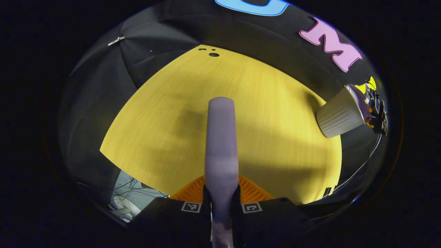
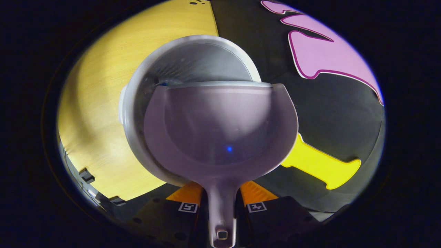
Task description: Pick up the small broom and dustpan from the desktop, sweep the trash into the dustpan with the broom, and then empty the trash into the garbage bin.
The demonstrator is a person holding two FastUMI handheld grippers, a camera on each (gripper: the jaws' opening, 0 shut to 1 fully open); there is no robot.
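Emptying appears to be the step in hand. A pale lilac plastic dustpan is being held by the right hand-held gripper, whose two fingers are being pressed against either side of the slim handle just behind the scoop, so that the jaws are nearly together and clamped on it. The pan's front lip is being held over the mouth of a round, pale grey ribbed garbage bin, which is standing near the edge of the yellow wood-grain worktop; whether lip and rim are touching cannot be told. No trash can be made out on the pan's inner face.

In the left gripper view, a long, rounded, pale lilac plastic broom handle is being gripped near its lower end by the left hand-held gripper, its fingers closed tight on both sides, and the handle is being pointed out over bare worktop. The brush end is hidden. The bin is also being seen far off to the right in that view, with the other gripper beside it.

Both tools are judged to be light, stiff and smooth, likely to twist in a pinch grip, so each is best taken by its handle close to the head.
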